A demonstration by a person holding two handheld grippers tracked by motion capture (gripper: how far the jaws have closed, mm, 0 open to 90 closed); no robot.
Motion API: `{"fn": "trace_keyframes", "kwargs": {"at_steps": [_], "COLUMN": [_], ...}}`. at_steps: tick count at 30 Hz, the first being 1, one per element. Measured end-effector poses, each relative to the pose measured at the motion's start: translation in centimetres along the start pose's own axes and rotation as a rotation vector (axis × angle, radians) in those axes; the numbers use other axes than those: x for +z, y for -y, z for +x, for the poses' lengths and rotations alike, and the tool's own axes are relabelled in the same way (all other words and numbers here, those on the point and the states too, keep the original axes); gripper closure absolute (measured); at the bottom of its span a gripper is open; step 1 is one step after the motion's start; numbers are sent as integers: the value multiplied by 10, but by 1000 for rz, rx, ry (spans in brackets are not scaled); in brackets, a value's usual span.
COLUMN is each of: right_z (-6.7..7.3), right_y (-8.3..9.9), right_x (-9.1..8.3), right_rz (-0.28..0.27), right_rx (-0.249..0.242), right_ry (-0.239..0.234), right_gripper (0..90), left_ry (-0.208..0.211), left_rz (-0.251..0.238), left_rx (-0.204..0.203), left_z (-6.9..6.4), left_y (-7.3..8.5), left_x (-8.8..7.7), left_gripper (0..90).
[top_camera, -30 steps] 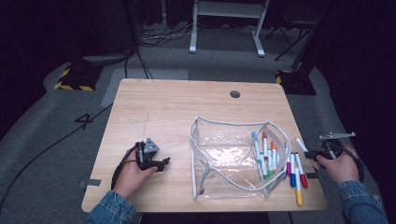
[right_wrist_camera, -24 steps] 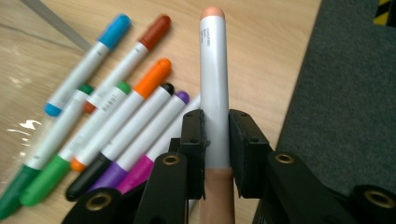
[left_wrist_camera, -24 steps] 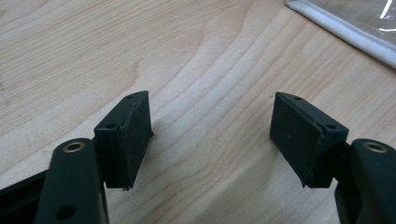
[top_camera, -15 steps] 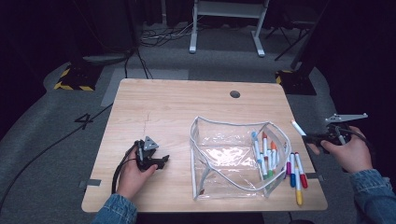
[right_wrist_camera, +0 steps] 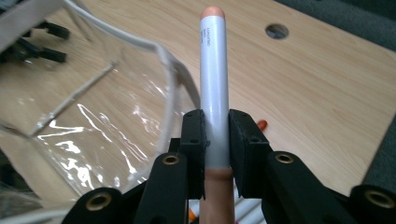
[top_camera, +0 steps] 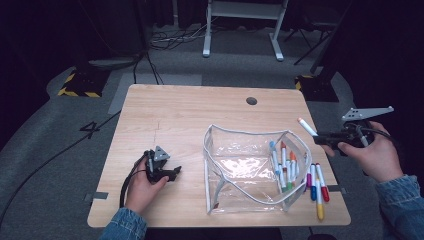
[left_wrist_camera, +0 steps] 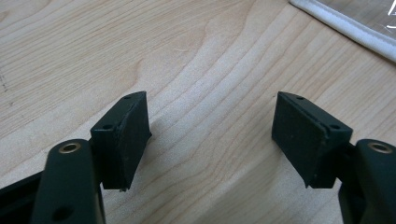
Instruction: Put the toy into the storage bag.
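A clear zip pouch (top_camera: 244, 131) with a white rim lies open at the table's middle right, with several markers (top_camera: 282, 161) inside. Three more markers (top_camera: 318, 186) lie on the wood just right of it. My right gripper (top_camera: 321, 138) hovers above the table's right edge, shut on a white marker (top_camera: 306, 126) with a peach cap. In the right gripper view the marker (right_wrist_camera: 214, 70) stands up between the pads (right_wrist_camera: 195, 140), over the pouch rim (right_wrist_camera: 173, 70). My left gripper (top_camera: 176, 171) rests on the wood left of the pouch; its jaws (left_wrist_camera: 210, 121) have just been opening, with nothing between them.
The wooden table (top_camera: 190, 115) has a round cable hole (top_camera: 251, 100) near its far edge. Grey tape tabs (top_camera: 99, 196) mark its near corners. Beyond the table are a dark floor, cables and a white stand (top_camera: 242, 25).
My right hand has risen from the table's right edge, carrying the white marker up and slightly toward the pouch. The left hand has stayed put.
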State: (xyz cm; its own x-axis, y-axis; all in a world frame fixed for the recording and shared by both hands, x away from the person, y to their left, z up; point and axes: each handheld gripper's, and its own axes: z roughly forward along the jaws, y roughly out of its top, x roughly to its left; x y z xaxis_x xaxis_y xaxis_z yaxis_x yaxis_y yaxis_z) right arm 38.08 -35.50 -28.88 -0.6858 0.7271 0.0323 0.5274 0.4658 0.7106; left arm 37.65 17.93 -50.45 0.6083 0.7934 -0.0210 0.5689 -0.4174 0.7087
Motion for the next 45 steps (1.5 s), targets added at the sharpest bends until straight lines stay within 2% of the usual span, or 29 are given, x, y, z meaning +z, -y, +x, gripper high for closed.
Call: {"fn": "trace_keyframes", "kwargs": {"at_steps": [3, 5, 6, 9, 10, 11, 13, 14, 17, 23, 24, 28, 32, 39, 45], "right_z": [25, 35, 35, 60, 60, 71, 76, 85, 96, 113, 113, 128, 135, 143, 147], "right_y": [-16, -21, -21, -32, -32, -35, -37, -40, -43, -49, -49, -53, -58, -67, -62], "right_x": [-3, -2, -2, 8, 8, 13, 16, 24, 35, 61, 61, 82, 92, 96, 112], "right_rz": [-12, -5, -5, 21, 21, 29, 33, 40, 56, 90, 90, 133, 168, 178, 224], "right_rx": [-51, -73, -73, -122, -122, -144, -152, -167, -181, -211, -211, -241, -260, -281, -299], "right_ry": [-43, -64, -64, -124, -124, -148, -160, -184, -218, -270, -270, -304, -310, -307, -314], "right_gripper": [768, 768, 768, 769, 769, 768, 768, 768, 768, 768, 768, 768, 769, 768, 769], "left_ry": [-3, -3, -3, -2, -2, -1, -2, -1, 0, 0, 0, 1, 0, 3, 3], "left_rz": [3, 3, 3, 5, 5, 7, 6, 5, 6, 6, 6, 4, 4, 5, 5], "left_rx": [2, 2, 2, -1, -1, 1, 3, 4, 6, 6, 6, 4, 5, 3, 3], "left_z": [-1, -1, -1, -1, -1, -1, -1, -1, -1, -1, -1, -1, -1, -1, -1], "left_y": [-1, -1, -1, -1, -1, -1, -1, -2, -2, -2, -2, -2, -2, -2, -2], "left_x": [1, 1, 1, 1, 1, 1, 1, 2, 2, 2, 2, 2, 2, 2, 2], "left_gripper": [246, 246, 246, 239, 237, 236, 235, 232, 230, 229, 229, 229, 229, 229, 229]}}
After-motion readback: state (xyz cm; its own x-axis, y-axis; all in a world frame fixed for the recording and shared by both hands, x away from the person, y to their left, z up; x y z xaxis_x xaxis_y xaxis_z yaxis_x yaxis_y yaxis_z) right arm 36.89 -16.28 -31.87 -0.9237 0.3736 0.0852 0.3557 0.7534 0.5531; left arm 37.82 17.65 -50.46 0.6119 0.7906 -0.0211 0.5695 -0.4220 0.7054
